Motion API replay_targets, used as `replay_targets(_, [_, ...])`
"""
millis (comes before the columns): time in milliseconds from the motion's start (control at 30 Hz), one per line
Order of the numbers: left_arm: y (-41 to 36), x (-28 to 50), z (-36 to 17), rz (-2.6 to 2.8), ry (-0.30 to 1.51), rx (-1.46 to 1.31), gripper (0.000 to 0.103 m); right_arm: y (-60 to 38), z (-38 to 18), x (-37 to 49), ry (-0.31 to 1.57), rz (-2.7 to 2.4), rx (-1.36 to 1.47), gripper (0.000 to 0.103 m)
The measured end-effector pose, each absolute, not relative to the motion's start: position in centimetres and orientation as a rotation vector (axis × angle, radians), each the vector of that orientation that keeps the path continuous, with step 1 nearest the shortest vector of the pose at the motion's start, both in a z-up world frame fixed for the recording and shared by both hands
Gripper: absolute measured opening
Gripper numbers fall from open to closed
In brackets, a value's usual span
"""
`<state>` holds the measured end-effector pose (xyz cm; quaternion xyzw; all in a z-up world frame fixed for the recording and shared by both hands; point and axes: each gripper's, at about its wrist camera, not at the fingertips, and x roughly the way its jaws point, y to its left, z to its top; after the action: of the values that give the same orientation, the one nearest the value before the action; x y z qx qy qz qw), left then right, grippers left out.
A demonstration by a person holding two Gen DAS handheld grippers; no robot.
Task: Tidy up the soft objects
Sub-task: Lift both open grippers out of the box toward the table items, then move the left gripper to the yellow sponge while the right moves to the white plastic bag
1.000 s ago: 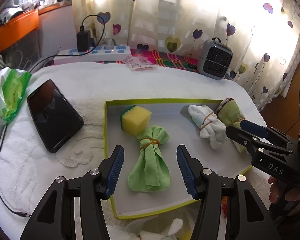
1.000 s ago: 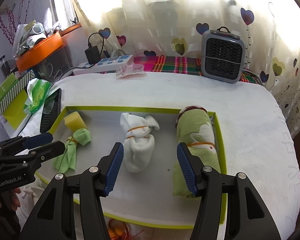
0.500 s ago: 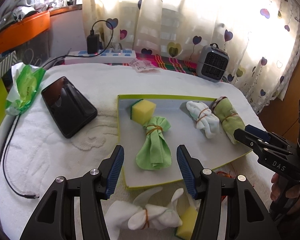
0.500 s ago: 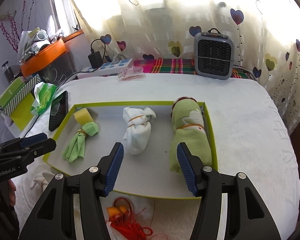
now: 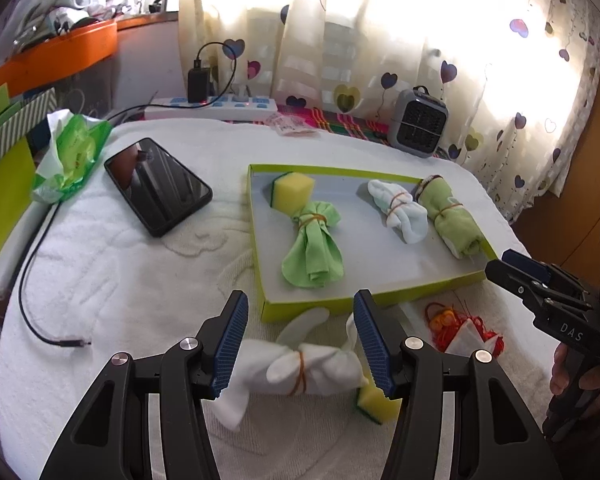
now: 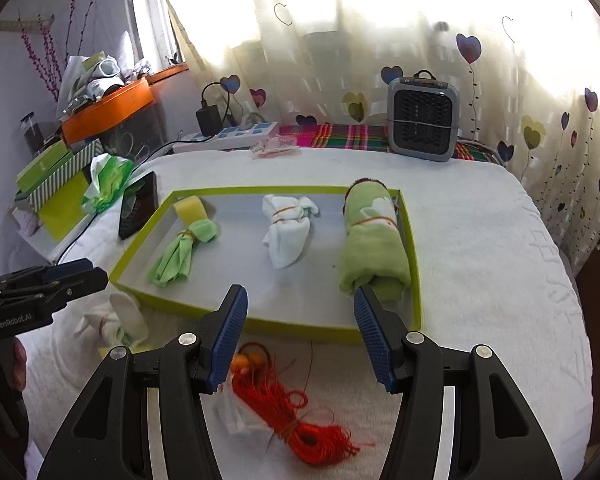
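Left hand-held gripper [image 5: 300, 344] released, empty, above a tied white cloth bundle [image 5: 300, 368]. Right hand-held gripper [image 6: 300, 336] released, empty, above red cord [image 6: 300, 416] beside the green tray [image 6: 260, 324].

I see a lime-edged grey tray [image 6: 414, 280] holding a yellow sponge [image 6: 189, 208], with heart-print cream curtains [image 6: 340, 40] behind it.

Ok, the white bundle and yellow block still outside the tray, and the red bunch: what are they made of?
White bundle: looks like soft woven or knit cloth, matte, floppy ends, cinched by a rubber band. Yellow block: likely foam sponge, porous and matte, with a darker green layer on one face. Red bunch: seemingly thin cord or thread, slightly shiny loose strands, tied round; exact fibre unclear.
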<state>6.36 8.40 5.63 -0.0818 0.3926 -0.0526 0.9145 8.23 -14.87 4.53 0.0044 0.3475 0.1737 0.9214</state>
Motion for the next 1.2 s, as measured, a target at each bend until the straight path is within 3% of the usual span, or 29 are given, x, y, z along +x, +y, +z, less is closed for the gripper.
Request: replay_targets(1200, [6.2,1.8,4.4,-0.214,0.828,-0.168,0.054,-12.1,0.4,1.7,0.788,0.615,-0.066,0.057])
